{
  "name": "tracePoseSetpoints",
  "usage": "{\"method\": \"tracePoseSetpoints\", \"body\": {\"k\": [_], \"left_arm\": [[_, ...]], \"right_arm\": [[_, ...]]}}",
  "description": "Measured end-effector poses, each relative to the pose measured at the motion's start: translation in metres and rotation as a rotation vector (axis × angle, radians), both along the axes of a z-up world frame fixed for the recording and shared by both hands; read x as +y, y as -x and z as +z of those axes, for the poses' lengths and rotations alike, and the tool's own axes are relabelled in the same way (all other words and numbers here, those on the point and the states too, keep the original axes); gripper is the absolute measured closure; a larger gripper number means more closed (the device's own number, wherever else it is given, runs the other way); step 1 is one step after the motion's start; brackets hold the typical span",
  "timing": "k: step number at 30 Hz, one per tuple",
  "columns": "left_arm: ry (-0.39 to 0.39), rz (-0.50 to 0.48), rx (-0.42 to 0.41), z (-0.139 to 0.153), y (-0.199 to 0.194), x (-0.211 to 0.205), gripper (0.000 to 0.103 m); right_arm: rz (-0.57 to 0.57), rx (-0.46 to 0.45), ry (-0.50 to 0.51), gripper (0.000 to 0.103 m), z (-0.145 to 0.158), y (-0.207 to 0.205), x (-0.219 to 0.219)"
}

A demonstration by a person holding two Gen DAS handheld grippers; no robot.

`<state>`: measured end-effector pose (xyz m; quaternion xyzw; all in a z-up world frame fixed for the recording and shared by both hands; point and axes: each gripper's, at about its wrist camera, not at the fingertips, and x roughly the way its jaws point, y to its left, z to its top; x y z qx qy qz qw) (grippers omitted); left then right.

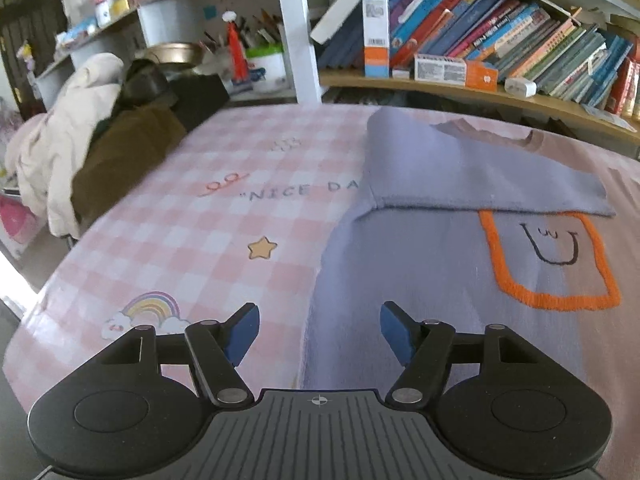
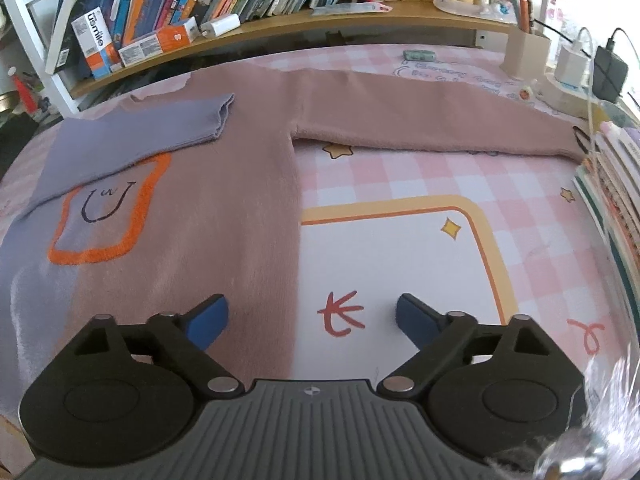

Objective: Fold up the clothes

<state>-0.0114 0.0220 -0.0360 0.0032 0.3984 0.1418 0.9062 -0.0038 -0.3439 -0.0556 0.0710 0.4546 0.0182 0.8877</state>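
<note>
Sweater [image 2: 224, 184], two-tone lilac and dusty pink, is lying flat on the worktop [image 1: 224, 240], orange-outlined patch with a small drawn face showing at its middle. Its lilac sleeve [image 1: 480, 172] is lying folded across the chest, cuff resting just above the orange outline; its pink sleeve [image 2: 432, 120] is stretching out straight to the right, cuff ending near a stack of books [image 2: 612, 200] at the right edge. Left tongs [image 1: 320, 334] are hanging spread with nothing between the blue pads, the sweater's left side edge running under the gap, lilac cloth beneath the right pad and bare cloth cover beneath the left. Right tongs [image 2: 312, 318] are also standing spread and empty, the sweater's right side edge lying between them, pink knit under the left pad and the cream panel of the cover under the right. Worktop is wearing a pink-and-white checked cover with stars, a rainbow and lettering. Bookshelf [image 1: 500, 92] is running along the far side, crowded with leaning books and small boxes. Heap of clothing [image 1: 80, 140] is piling up at the far left.
</note>
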Motion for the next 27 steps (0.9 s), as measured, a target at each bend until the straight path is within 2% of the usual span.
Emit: {"method": "tracePoseSetpoints", "body": {"k": [3,7,11,12,13,14,18,19,22,27], "left_arm": [[0.042,-0.023,0.021,-0.007,-0.004,0.006,0.035],[0.103,-0.071,0.067,-0.017,-0.012,0.01,0.034],[0.156,-0.092,0.07,-0.018,-0.017,0.017,0.035],[0.166,-0.1,0.069,-0.018,-0.017,0.018,0.04],[0.175,-0.11,0.065,-0.017,-0.017,0.019,0.053],[0.184,-0.12,0.06,-0.016,-0.017,0.019,0.06],[0.194,-0.122,0.05,-0.012,-0.017,0.02,0.093],[0.2,-0.122,0.044,-0.011,-0.017,0.021,0.099],[0.206,-0.119,0.012,-0.005,-0.015,0.023,0.099],[0.199,-0.053,-0.014,-0.004,-0.016,0.04,0.099]], "right_arm": [[-0.035,-0.005,0.014,0.026,0.001,0.008,0.003],[-0.062,-0.013,0.029,0.048,0.003,0.016,0.007],[-0.068,-0.026,0.019,0.066,0.003,0.021,0.01],[-0.069,-0.03,0.014,0.072,0.003,0.022,0.011],[-0.066,-0.031,0.005,0.08,0.003,0.023,0.012],[-0.062,-0.032,-0.004,0.086,0.004,0.024,0.014],[-0.063,-0.034,0.003,0.089,0.004,0.023,0.023],[-0.065,-0.034,0.001,0.09,0.004,0.023,0.023],[-0.07,-0.035,-0.005,0.094,0.004,0.023,0.024],[-0.042,-0.028,-0.018,0.095,0.004,0.017,0.03]]}}
